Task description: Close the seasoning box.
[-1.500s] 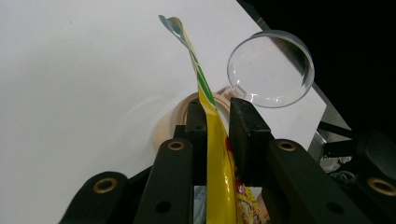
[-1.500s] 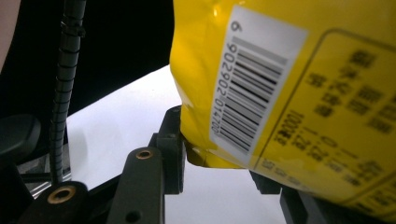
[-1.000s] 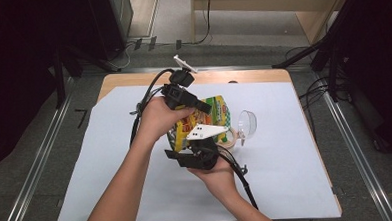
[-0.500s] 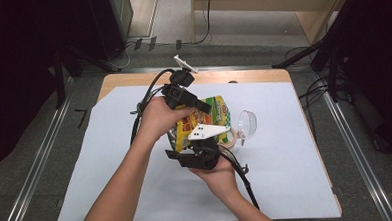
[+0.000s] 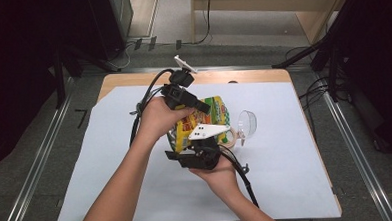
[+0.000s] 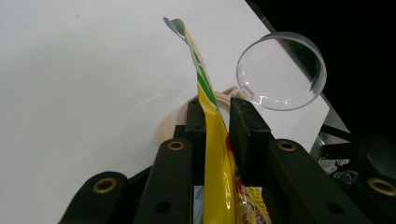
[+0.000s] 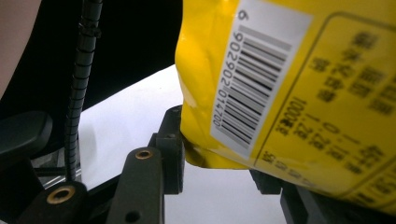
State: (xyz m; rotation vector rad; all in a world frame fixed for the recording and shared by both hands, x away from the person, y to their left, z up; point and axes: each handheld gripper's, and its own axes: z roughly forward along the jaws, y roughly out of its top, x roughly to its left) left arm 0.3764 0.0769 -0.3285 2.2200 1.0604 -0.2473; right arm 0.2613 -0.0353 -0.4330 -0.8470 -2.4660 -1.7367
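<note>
- The yellow snack bag (image 5: 200, 121) was held above the middle of the white table sheet (image 5: 297, 176), suspended between the two grippers.
- The bag's sealed top edge (image 6: 201, 79) was clamped flat in the left gripper (image 6: 218, 116), whose jaws were clenched on the thin film.
- The bag's lower corner, beside the barcode (image 7: 252, 79), was seated in the right gripper (image 7: 219, 172); its jaws were closed on the fuller body of the bag.
- A clear plastic cup (image 5: 246, 124) lay on its side at about 3 o'clock from the bag, just beside it, with a pale ring-shaped object (image 6: 173, 122) under the bag.
- For a clean opening, it was judged that the seal should be kept gripped close to its edge, so that the film was tensioned rather than crumpled.
- The pull was best applied by separating the hands steadily, with the bag kept upright.
- Spillage was judged the main risk if the seam gave way suddenly; the mouth should therefore be kept turned toward the cup.
</note>
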